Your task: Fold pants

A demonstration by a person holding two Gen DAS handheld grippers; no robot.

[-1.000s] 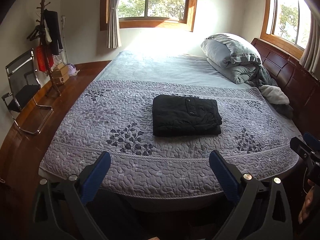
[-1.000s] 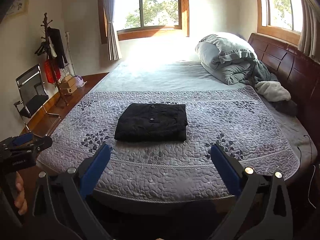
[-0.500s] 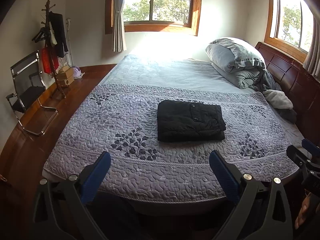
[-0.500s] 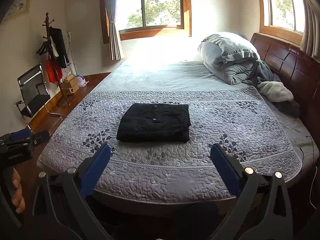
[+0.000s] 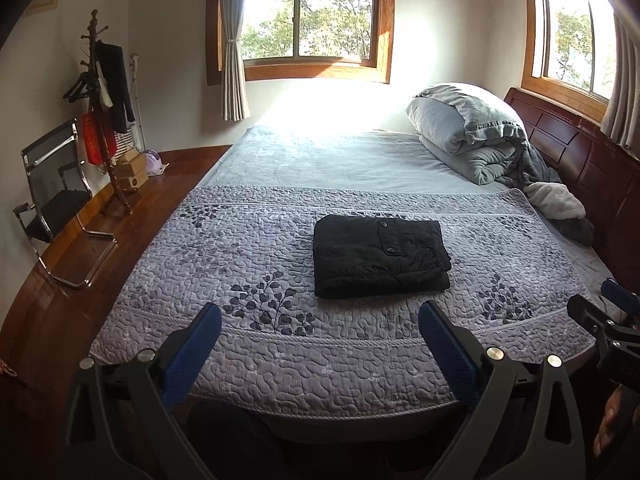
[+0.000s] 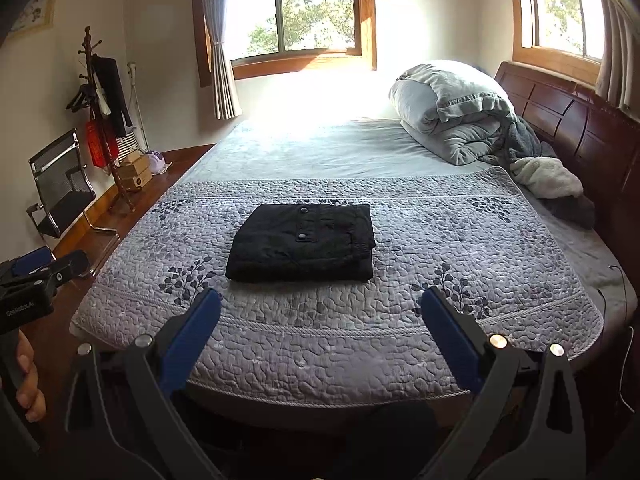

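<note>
Black pants (image 5: pixel 380 256) (image 6: pixel 304 244) lie folded into a neat rectangle on the quilted grey bedspread (image 5: pixel 248 264) (image 6: pixel 460 248), a buttoned pocket flap facing up. My left gripper (image 5: pixel 320 322) hangs open over the bed's near edge, well short of the pants, with nothing between its blue pads (image 5: pixel 192 354). My right gripper (image 6: pixel 320 308) is likewise open and empty, held back from the bed edge. In the left wrist view the right gripper (image 5: pixel 600 312) shows at the far right; in the right wrist view the left gripper (image 6: pixel 44 268) shows at the far left, with a hand (image 6: pixel 26 380) below it.
Rolled grey bedding (image 5: pixel 468 128) and a fleece (image 5: pixel 556 200) lie by the dark wooden headboard (image 5: pixel 580 152) on the right. A black chair (image 5: pixel 56 200), a coat stand (image 5: pixel 108 120) and boxes (image 5: pixel 130 168) stand on the wooden floor to the left of the bed.
Both grippers have drawn back and tilted up slightly, so the bed and folded pants sit lower and farther in view. The pants have not moved. Both grippers stay open.
</note>
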